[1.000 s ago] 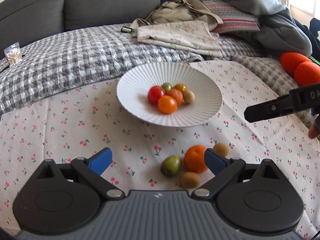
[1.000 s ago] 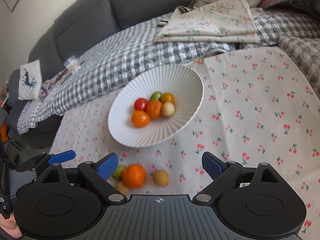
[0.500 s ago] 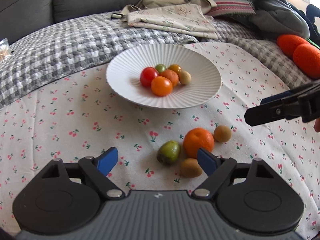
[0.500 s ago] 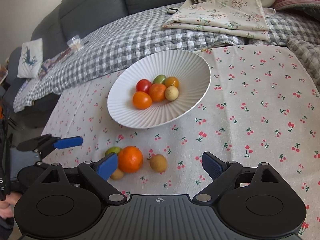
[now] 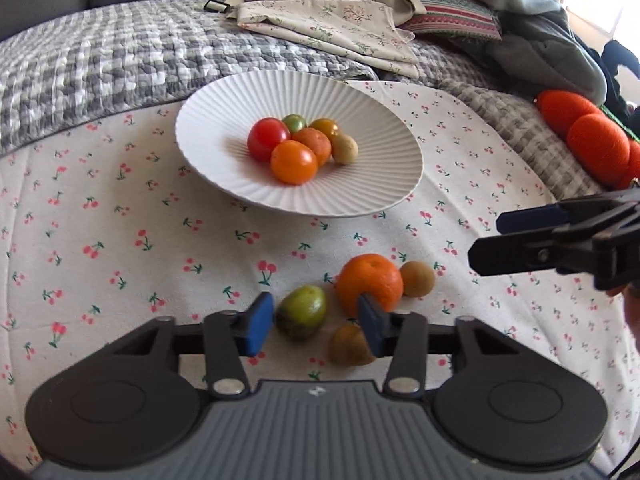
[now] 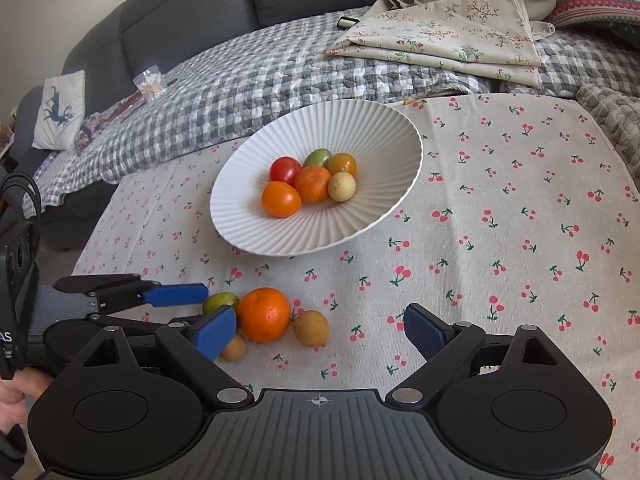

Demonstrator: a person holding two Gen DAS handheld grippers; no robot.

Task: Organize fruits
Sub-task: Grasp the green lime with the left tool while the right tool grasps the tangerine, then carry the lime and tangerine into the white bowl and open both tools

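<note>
Roughly halfway, judging by count: six small fruits sit clustered in the white ribbed plate (image 5: 224,184), four remain loose on the cherry-print cloth (image 5: 120,264) in front of it.

Green fruit (image 5: 301,317), mottled green-brown, lies on the cloth between the blue pads of the left gripper (image 5: 316,324). Jaws are closing around it; a gap shows on both sides in the left wrist view, so no contact yet. Right pad is just beside the big orange (image 5: 370,285) and overlaps it in view; touching or not, cannot tell. Risk of nudging it as the jaws close.

Brown fruit (image 5: 351,346) sits nearest the camera, partly behind that right pad. Another tan-brown one (image 5: 417,278) rests against the orange's far side.

Right gripper (image 6: 320,332) hovers above the same group, jaws spread wide, nothing between them; the orange and tan fruit lie just ahead of its left pad.

Beyond: checked grey blanket (image 5: 120,64), folded floral cloth (image 5: 332,28).
</note>
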